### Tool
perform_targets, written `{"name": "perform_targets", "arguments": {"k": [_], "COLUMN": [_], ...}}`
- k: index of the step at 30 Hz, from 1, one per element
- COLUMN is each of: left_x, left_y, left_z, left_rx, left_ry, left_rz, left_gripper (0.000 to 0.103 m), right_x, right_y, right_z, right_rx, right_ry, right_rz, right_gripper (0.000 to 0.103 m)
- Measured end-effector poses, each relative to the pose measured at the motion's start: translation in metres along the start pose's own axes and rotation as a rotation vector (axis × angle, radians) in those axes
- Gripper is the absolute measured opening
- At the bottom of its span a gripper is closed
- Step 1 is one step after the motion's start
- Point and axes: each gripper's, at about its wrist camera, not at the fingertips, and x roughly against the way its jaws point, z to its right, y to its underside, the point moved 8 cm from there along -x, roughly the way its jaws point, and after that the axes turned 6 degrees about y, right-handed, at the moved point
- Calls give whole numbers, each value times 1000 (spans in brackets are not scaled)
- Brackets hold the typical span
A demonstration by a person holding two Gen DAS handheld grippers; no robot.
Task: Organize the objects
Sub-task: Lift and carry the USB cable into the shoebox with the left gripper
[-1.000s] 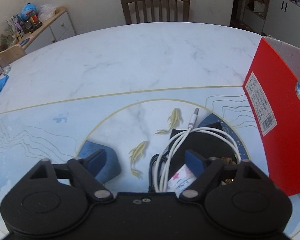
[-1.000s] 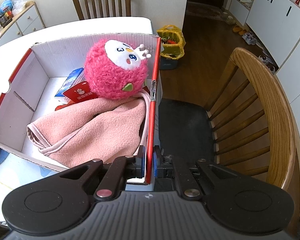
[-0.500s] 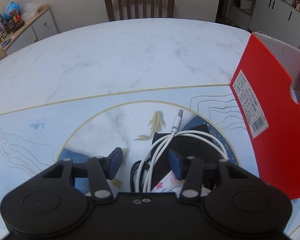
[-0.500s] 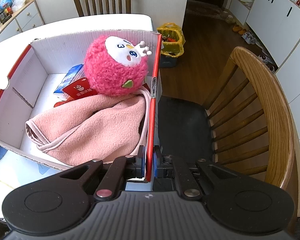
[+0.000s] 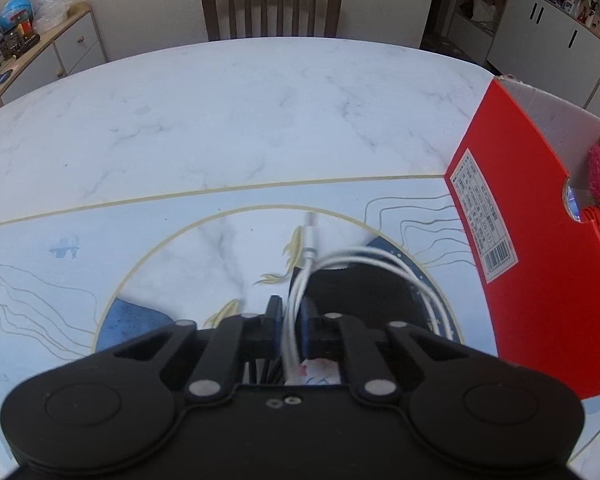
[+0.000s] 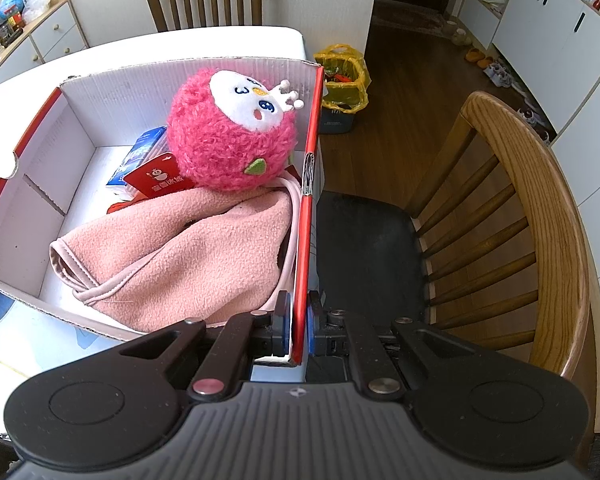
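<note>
A coiled white USB cable [image 5: 364,264] lies over a black pouch [image 5: 364,300] on the patterned table [image 5: 220,120]. My left gripper [image 5: 291,318] is shut on the cable's strands, which run up between its pads. To the right stands a red cardboard box [image 5: 540,240]. In the right wrist view my right gripper [image 6: 299,322] is shut on the near right wall of the same box [image 6: 305,232]. Inside lie a pink fleece cloth [image 6: 180,256], a pink plush toy [image 6: 232,136], a red card [image 6: 158,178] and a blue packet [image 6: 140,154].
A wooden chair [image 5: 272,8] stands at the table's far side. Another wooden chair [image 6: 520,216] with a dark seat sits right of the box. A yellow bag [image 6: 342,76] is on the floor. Cabinets [image 5: 48,52] line the left wall.
My left gripper's jaws closed from wide apart onto the white cable and the view shifted slightly left. The right gripper stayed shut on the box wall.
</note>
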Motion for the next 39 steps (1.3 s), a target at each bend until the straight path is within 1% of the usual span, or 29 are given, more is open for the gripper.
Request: {"name": "perform_targets", "arguments": {"k": [3,12,20,24,27,32,39], "left_x": [10,53,101,116,127,150,174], "left_y": [0,0,-14,-18,-23,-34,-51], "left_z": [2,16,34,46,54,71,111], "left_rx": [4,-16,-22,-54,-63,-78,-116], "left_ry": [18,21,47,17,25,65,159], "left_rz": [24,109,190,205,227,272,335], "left_gripper": [4,3,3,3,3,3,3], "right_x": [0,0,2,2,3,3,3], "right_y": [0,0,-1,-1,0,-1,0], "right_z": [0,1,1,1,2,2,3], "right_rx": [-2,-8,-1,2,2,3,5], "right_ry": [-2,-6,-2,-6,-9,-11,-17], "right_rz": [1,7,14,22,24,25,27], "right_gripper": [8,8,8,8,8,8,8]}}
